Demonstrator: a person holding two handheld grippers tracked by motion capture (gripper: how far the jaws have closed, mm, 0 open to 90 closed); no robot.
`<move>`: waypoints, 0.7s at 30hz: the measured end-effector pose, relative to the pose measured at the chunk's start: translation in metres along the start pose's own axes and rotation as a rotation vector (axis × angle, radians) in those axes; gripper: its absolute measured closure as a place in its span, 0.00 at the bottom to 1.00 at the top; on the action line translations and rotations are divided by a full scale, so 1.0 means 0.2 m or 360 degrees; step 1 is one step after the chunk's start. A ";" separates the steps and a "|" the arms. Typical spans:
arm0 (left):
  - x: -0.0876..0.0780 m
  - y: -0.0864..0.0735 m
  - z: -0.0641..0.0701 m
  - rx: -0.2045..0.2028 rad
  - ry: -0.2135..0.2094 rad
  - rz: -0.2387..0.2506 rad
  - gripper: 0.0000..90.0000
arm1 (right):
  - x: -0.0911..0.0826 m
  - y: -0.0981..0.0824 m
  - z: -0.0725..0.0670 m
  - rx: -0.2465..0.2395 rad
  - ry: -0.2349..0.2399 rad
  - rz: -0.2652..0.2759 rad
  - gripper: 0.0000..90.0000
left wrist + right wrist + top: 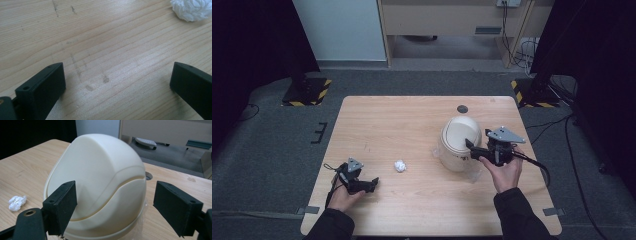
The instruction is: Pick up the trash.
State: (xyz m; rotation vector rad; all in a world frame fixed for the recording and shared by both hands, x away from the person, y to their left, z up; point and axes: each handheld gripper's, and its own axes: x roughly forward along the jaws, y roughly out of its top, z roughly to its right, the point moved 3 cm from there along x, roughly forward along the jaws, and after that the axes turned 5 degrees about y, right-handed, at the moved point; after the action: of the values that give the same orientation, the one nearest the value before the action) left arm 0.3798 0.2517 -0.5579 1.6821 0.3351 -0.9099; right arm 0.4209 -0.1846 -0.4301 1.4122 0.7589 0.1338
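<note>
A cream domed bin (460, 142) with a swing lid stands on the right half of the wooden table (412, 125), a clear bag liner showing at its base. My right gripper (472, 150) is at the bin's right side, level with the lid. In the right gripper view the jaws (115, 205) stand apart in front of the dome (100, 170), and the pads are not pressing on it. A crumpled white paper ball (399, 166) lies near the table's middle. My left gripper (371, 184) rests low at the front left, open over bare wood (117, 80), with the paper ball (191, 10) ahead of it.
A dark round grommet hole (462, 108) sits in the table behind the bin. Beyond the far edge on the grey floor are two stand bases with yellow-black stripes (307, 92) and a wooden cabinet (452, 20). A cable (537, 167) trails from the right gripper.
</note>
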 end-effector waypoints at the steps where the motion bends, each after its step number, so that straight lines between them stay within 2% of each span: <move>1: 0.00 0.00 0.00 -0.0001 0.0000 0.0000 0.00 | 0.00 0.00 0.00 -0.0003 -0.0003 -0.0014 0.21; 8: 0.00 0.00 0.00 -0.0001 0.0000 0.0000 0.00 | 0.03 -0.02 -0.01 -0.0026 -0.0027 -0.0055 0.20; 21: 0.00 0.00 0.00 -0.0001 0.0000 0.0000 0.00 | 0.09 -0.03 0.00 0.0004 -0.0076 -0.0111 0.20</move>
State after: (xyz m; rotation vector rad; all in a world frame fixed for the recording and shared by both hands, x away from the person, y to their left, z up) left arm 0.3798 0.2517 -0.5580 1.6817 0.3351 -0.9096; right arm 0.4323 -0.1762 -0.4435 1.3851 0.7681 0.0450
